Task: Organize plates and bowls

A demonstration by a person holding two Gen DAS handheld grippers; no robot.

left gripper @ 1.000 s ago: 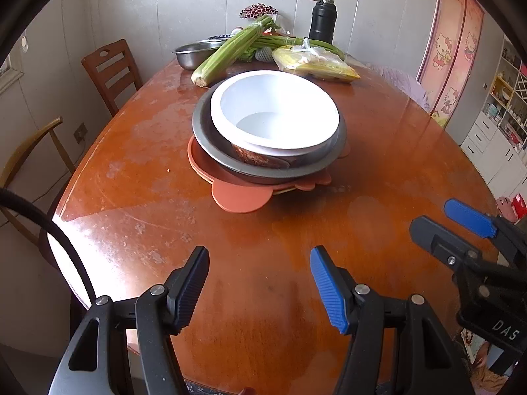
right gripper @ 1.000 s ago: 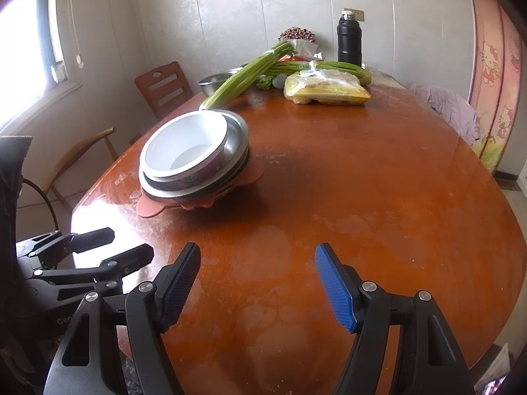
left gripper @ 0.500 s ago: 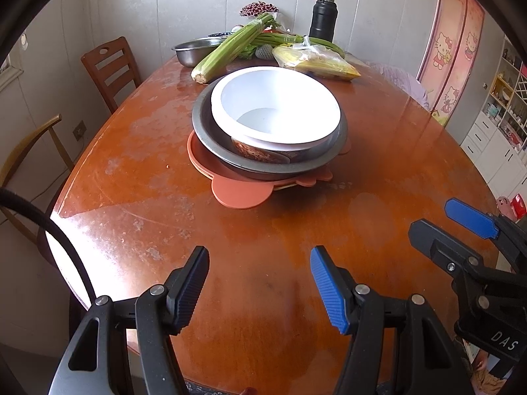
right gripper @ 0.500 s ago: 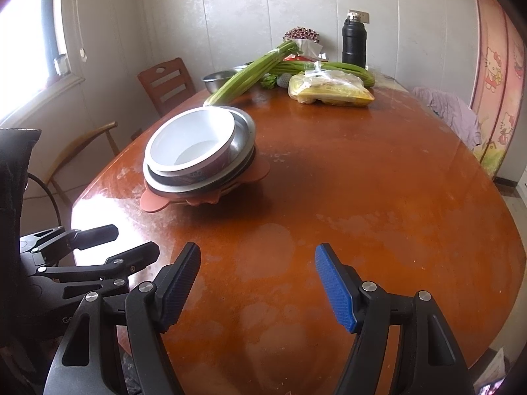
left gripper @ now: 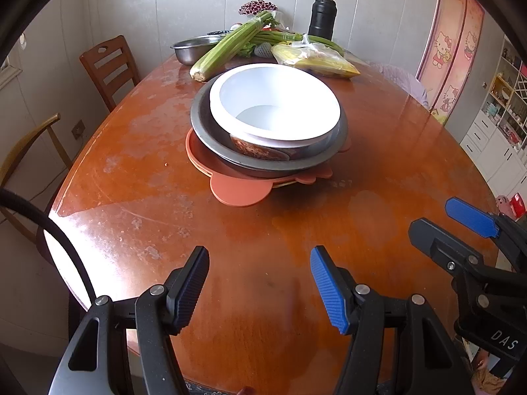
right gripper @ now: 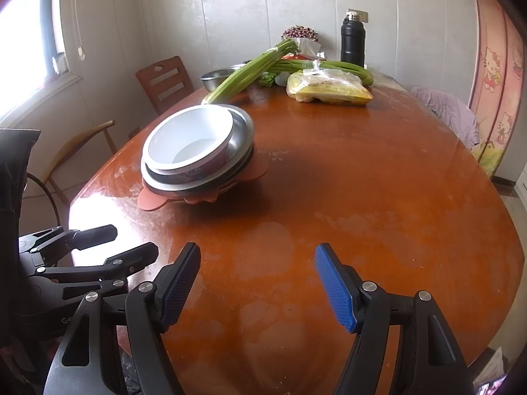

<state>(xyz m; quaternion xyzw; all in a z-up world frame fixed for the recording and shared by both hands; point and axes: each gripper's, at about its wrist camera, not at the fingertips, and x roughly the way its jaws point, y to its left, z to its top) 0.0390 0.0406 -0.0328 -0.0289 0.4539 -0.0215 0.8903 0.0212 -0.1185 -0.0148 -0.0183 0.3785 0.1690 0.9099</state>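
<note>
- Left wrist view: the left gripper point(left gripper: 260, 291) sits at the bottom centre, jaws spread wide over the glossy brown wooden table point(left gripper: 138, 204), holding nothing.
- In the upper middle of the frame stands the stack: a round white bowl point(left gripper: 275, 105), empty, nested in a wide grey metal plate point(left gripper: 210, 138), which rests on an orange silicone plate with ear-shaped tabs point(left gripper: 238, 187).
- Behind the stack, at the top, a steel basin point(left gripper: 189, 49) lies beside a green celery bunch point(left gripper: 230, 46), a clear bag of yellow food point(left gripper: 316, 61) and a black flask point(left gripper: 322, 16).
- The right gripper point(left gripper: 461, 227) shows at the right edge, parted and empty.
- Right wrist view: the right gripper point(right gripper: 257, 284) at the bottom centre is released, nothing between its blue pads.
- The white bowl point(right gripper: 189, 140) and its stack sit left of centre; the left gripper point(right gripper: 108, 243) is at the lower left, jaws apart.
</note>
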